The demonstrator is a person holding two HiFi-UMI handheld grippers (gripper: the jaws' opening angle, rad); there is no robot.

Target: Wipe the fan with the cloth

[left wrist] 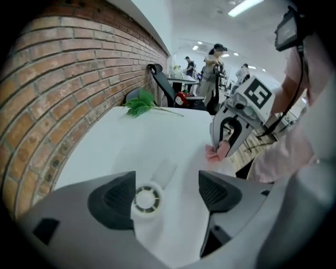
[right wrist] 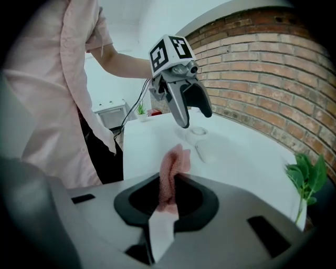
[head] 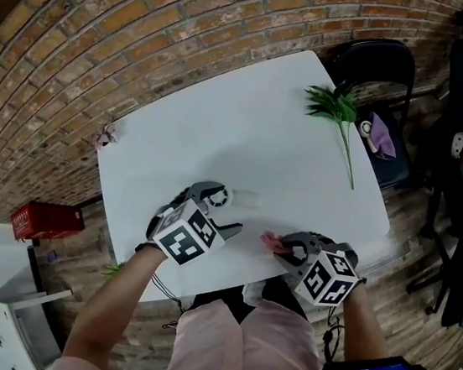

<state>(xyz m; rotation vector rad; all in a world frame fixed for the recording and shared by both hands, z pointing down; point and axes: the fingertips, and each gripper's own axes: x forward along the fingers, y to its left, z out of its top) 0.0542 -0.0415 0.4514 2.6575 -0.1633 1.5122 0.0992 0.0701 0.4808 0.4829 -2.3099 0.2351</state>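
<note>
white fan (left wrist: 144,199) lying flat; pink cloth (right wrist: 170,176) pinched

The middle of the white table (head: 223,120) is bare and passable. A green leafy sprig (head: 339,118) lies across its upper right, a small white fan (head: 242,198) lies at lower centre, and a brick wall (head: 80,50) closes off the upper left.

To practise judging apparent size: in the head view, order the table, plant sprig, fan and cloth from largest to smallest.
1. table
2. plant sprig
3. fan
4. cloth, only partly visible
</note>
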